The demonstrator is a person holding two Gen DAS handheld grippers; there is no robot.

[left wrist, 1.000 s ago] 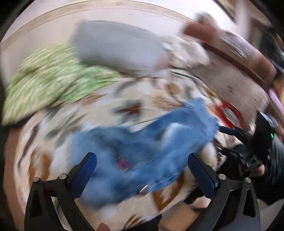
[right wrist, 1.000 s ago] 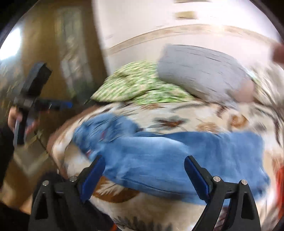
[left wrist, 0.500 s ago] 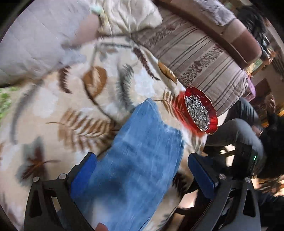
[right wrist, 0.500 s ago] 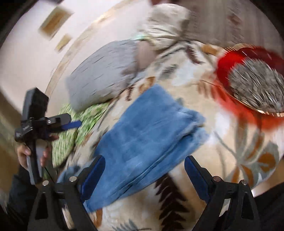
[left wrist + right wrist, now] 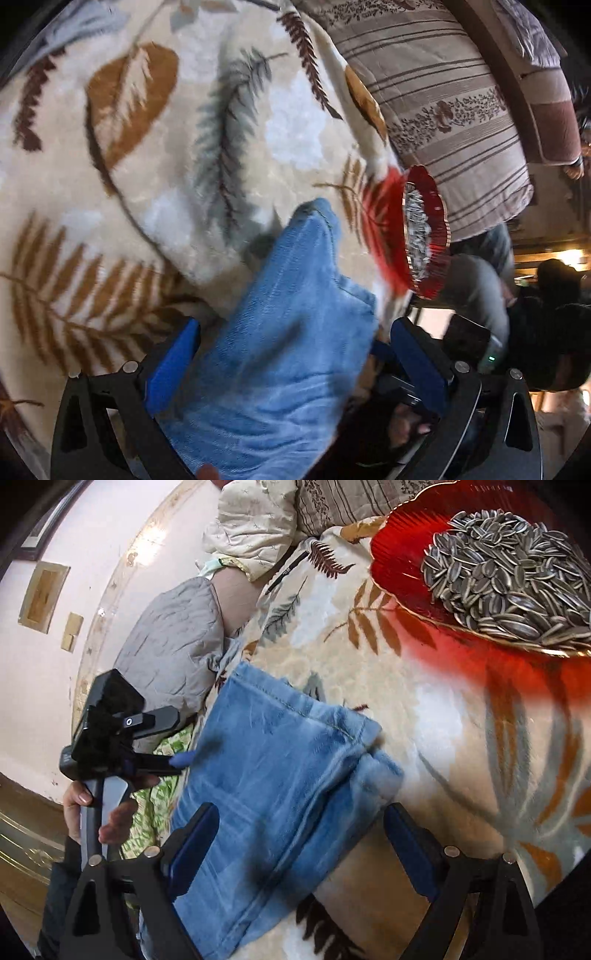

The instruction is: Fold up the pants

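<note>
- Lying legs-stacked on blanket (image 5: 424,709), lower centre of frame: pants (image 5: 280,775), hems toward bowl (image 5: 402,550).
- Hovering wide open, gripping nothing: left gripper (image 5: 295,369), right gripper (image 5: 299,853).
- Remaining, likely: crosswise folds.

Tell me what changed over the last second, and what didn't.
Both grippers swung from the pillow end toward the leg cuffs of the blue pants, closing in; the left gripper and right gripper now straddle the fabric. Neither has gripped anything. Pants stay flat on the blanket, the red seed dish beside them.
</note>
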